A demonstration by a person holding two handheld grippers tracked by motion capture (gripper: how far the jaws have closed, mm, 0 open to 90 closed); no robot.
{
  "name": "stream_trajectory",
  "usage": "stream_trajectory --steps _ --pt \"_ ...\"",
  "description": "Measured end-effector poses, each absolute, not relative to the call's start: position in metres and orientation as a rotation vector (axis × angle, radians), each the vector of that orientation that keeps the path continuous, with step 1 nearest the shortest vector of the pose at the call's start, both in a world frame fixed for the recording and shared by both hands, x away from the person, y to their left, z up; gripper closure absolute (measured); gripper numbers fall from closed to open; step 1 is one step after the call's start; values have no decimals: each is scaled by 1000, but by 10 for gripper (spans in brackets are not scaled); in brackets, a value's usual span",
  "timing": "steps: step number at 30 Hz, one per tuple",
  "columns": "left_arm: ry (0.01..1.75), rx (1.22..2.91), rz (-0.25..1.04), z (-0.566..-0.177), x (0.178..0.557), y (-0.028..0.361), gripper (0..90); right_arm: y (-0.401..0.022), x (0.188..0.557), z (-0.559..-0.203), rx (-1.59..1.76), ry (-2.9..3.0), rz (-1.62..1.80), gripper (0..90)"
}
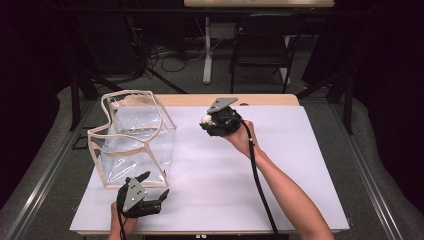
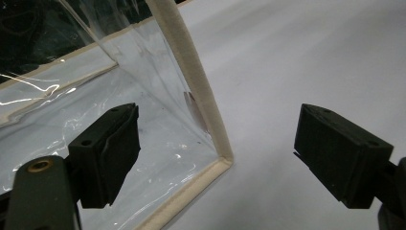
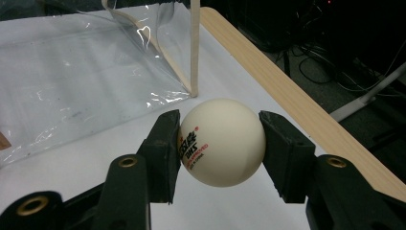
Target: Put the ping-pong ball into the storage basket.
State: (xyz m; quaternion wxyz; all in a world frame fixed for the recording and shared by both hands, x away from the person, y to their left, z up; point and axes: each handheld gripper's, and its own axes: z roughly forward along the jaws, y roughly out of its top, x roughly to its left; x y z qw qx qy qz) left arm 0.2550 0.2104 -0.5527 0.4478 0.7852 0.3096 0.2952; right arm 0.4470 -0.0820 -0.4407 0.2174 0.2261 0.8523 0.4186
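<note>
Right gripper [image 3: 218, 143] fingers clamp a white ping-pong ball [image 3: 221, 142]; left gripper [image 2: 218, 153] fingers gape at the clear bag's [image 1: 132, 137] five-o'clock corner.

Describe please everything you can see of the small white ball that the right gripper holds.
The small white ball is round, smooth and matte, and looks like a plastic table tennis ball. Red and black printed lettering sits on its left side in the right gripper view. The right gripper clamps it, one black pad pressing on each side, so it hangs above the white table sheet, touching nothing else. In the high view it shows as a pale dot right of the clear bag.
</note>
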Motion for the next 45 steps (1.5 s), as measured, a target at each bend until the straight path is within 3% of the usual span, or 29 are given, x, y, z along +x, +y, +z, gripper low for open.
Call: stream_trajectory --steps 45 --pt "765 1940 731 -553 255 211 159 -41 446 -406 512 2372 1190 509"
